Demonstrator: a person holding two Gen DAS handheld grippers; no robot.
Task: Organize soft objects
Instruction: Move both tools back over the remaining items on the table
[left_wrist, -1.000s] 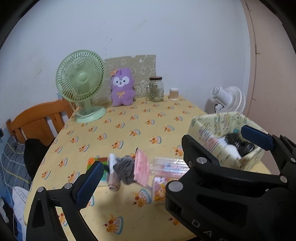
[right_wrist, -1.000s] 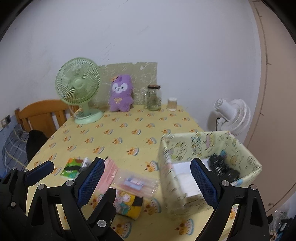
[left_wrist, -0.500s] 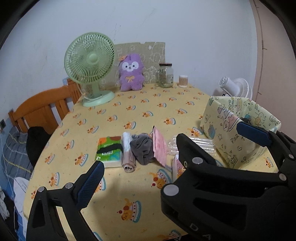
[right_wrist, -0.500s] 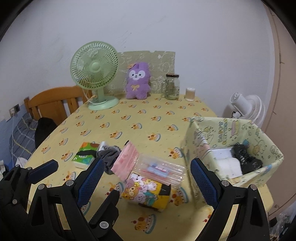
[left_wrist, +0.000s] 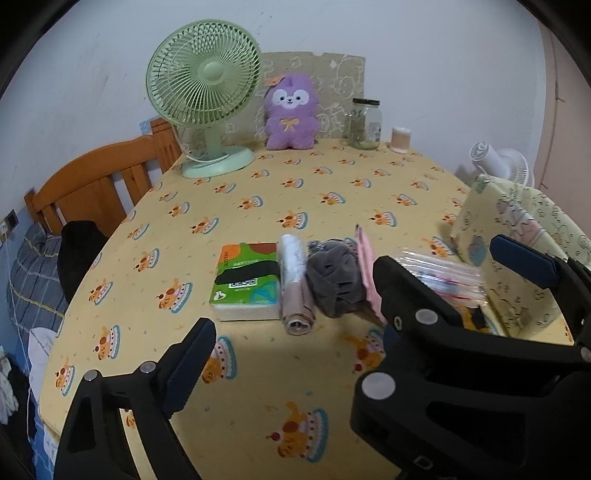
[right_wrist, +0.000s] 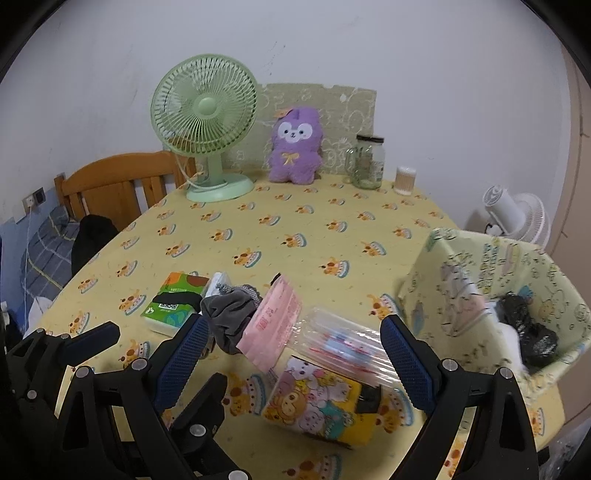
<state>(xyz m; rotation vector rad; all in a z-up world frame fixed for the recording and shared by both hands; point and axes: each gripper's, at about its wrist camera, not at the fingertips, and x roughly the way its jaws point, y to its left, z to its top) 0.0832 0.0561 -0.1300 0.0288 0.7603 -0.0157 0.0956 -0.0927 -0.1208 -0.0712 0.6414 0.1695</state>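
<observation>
Left wrist: my left gripper (left_wrist: 343, 291) has just been closing slightly, nothing between its wide jaws; the grey scrunchie (left_wrist: 334, 282) lies just ahead. Right wrist: my right gripper (right_wrist: 295, 365) gapes empty over the zip bag (right_wrist: 343, 347), storage box (right_wrist: 461, 280) right.

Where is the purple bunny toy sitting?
The purple plush toy sits upright at the table's far edge by the wall, between the green fan on its left and the glass jar on its right.
</observation>
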